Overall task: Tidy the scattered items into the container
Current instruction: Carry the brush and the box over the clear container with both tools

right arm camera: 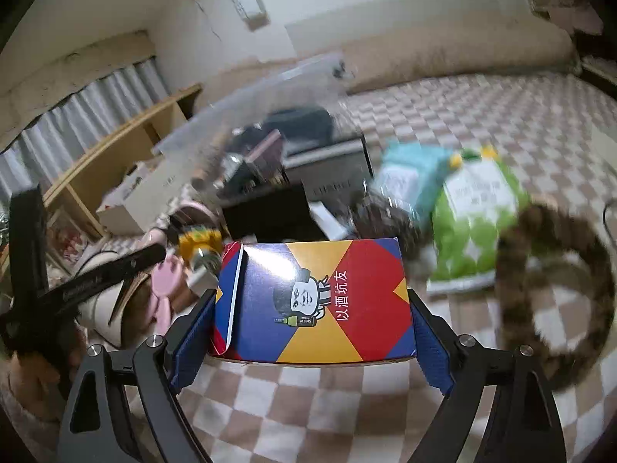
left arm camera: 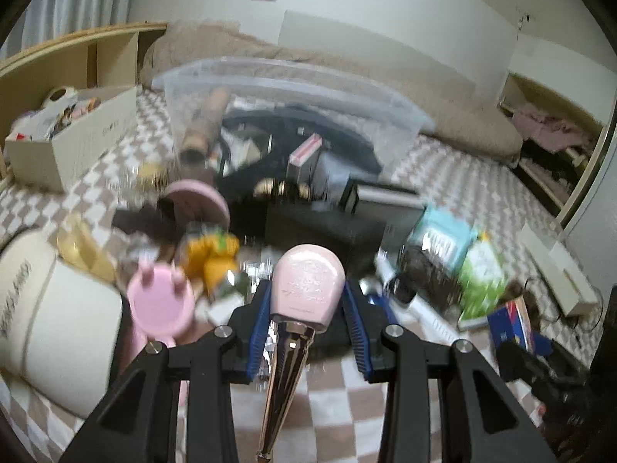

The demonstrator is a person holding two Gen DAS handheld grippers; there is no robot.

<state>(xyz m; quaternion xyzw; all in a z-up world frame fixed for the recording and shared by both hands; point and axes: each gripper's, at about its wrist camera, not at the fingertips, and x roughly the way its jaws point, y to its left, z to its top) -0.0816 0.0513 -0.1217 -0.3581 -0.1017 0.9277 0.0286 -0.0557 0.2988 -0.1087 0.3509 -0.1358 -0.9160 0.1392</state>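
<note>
My left gripper [left arm camera: 306, 310] is shut on a pink hairbrush [left arm camera: 306, 287] with a shiny metallic handle, held above the checkered mat. My right gripper [right arm camera: 312, 324] is shut on a blue, red and yellow card box [right arm camera: 314, 301]. The clear plastic container [left arm camera: 270, 115] stands ahead with a cardboard tube and dark items inside; it also shows in the right wrist view [right arm camera: 270, 115]. Scattered items lie between: a pink round mirror [left arm camera: 160, 305], a yellow toy [left arm camera: 210, 256], a teal packet [left arm camera: 443, 237] and a green packet [left arm camera: 482, 281].
A white cap [left arm camera: 50, 320] lies at the left. An open white box [left arm camera: 73, 135] and a wooden shelf [left arm camera: 77, 50] stand at far left. A black box [left arm camera: 327, 227] lies before the container. A leopard-print headband [right arm camera: 555, 281] lies at right. A beige cushion [left arm camera: 462, 115] lies behind.
</note>
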